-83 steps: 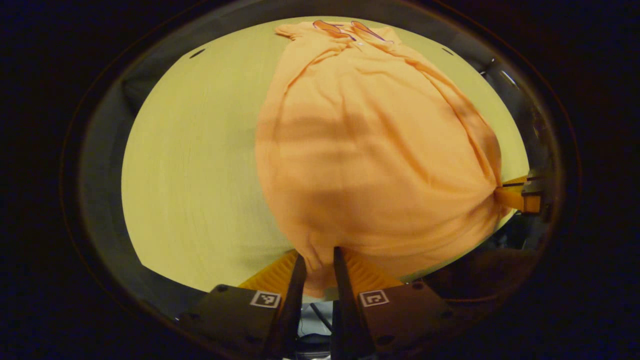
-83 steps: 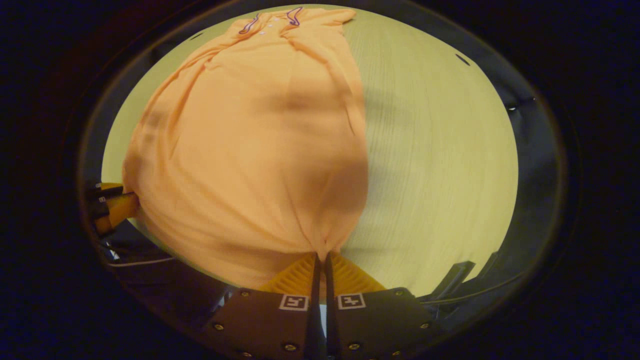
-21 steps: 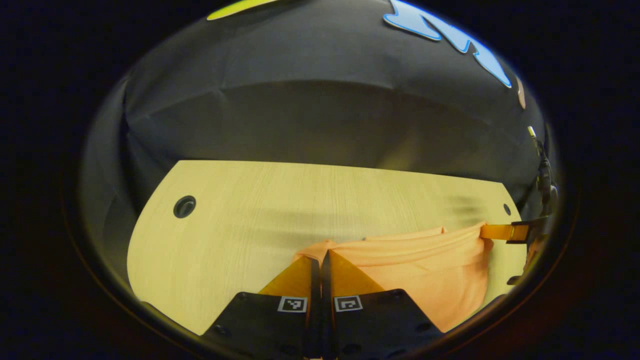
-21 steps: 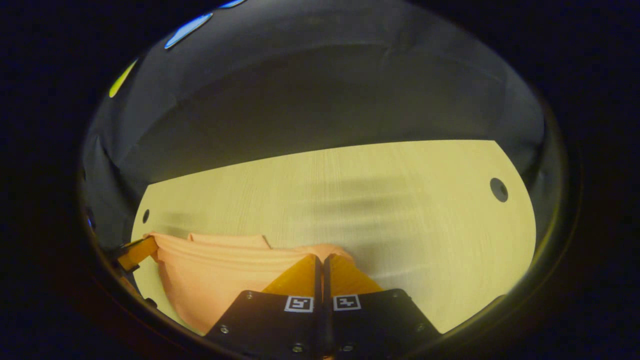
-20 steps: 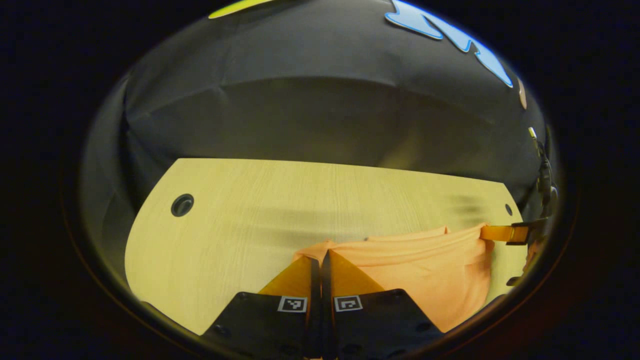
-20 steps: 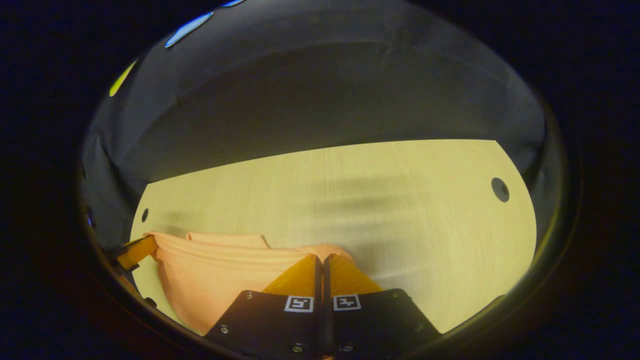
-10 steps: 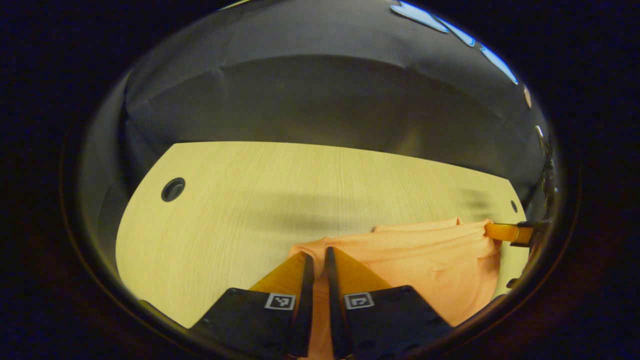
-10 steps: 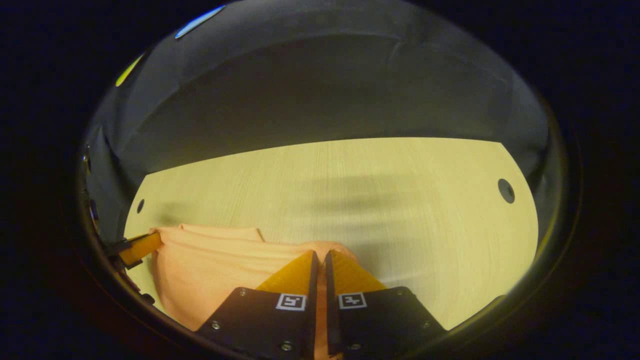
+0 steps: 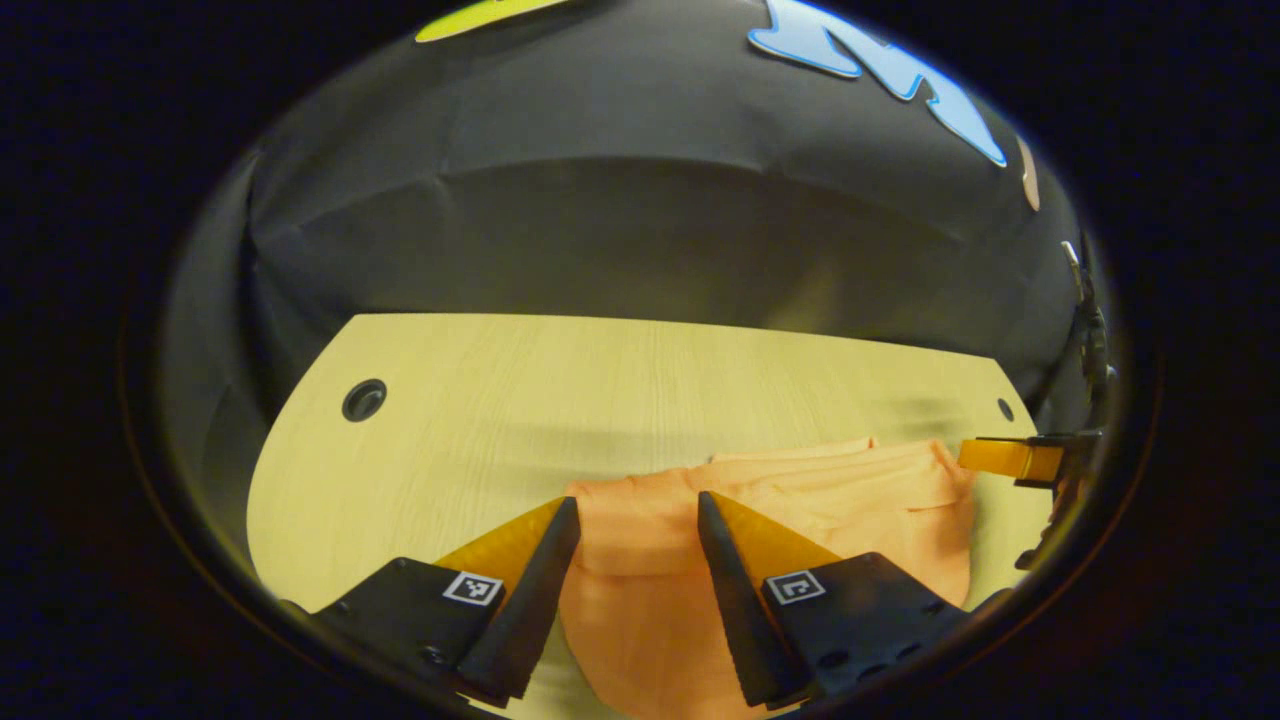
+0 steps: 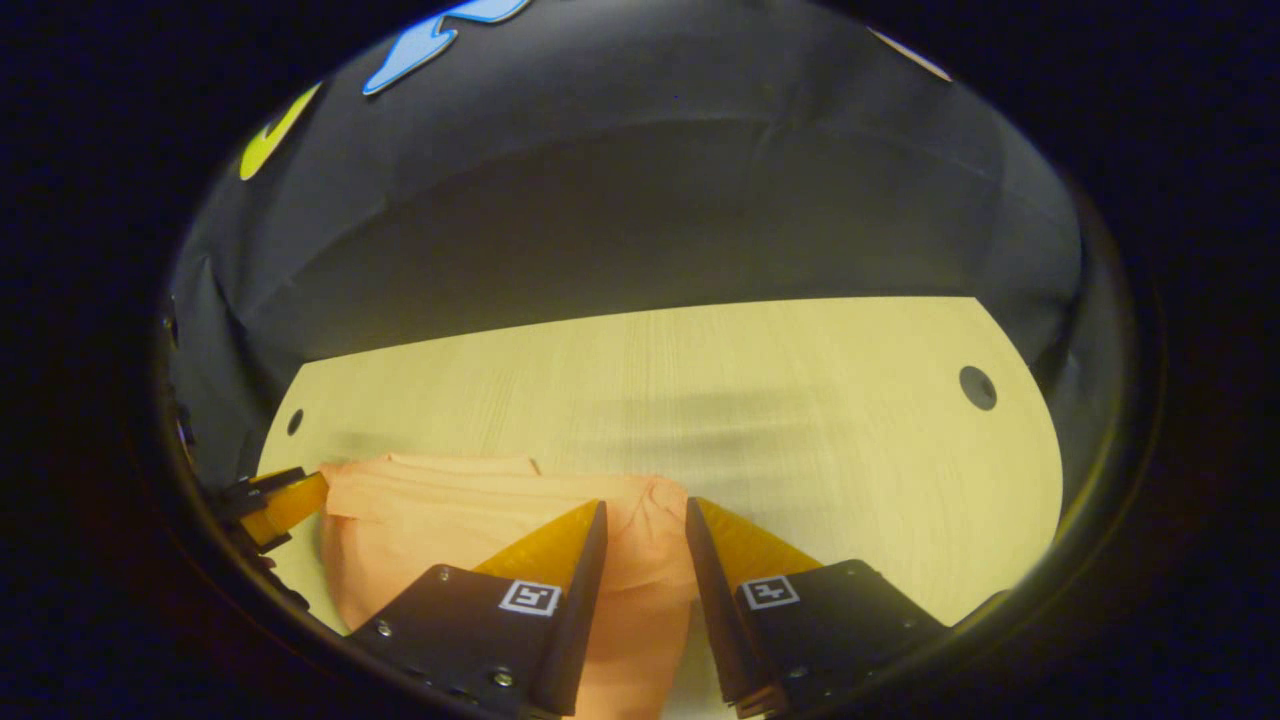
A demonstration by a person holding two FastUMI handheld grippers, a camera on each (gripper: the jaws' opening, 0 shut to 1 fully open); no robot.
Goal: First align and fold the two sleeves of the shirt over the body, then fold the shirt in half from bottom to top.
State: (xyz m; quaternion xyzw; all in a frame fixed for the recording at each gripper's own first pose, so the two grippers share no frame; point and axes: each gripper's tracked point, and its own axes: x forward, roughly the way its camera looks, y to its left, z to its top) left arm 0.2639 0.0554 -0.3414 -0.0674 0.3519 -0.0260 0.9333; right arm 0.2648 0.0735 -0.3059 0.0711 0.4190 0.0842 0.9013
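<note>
I see both my left gripper (image 9: 633, 505) and right gripper (image 10: 643, 510) spread open over the folded shirt (image 9: 790, 495) low in frame.

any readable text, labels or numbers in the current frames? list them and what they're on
No readable words or numbers.
Square black-and-white coded markers sit on the bodies of the left gripper and the right gripper, one on each finger mount: patterns, not text.
The orange shirt on the table shows no print or label from here.
</note>
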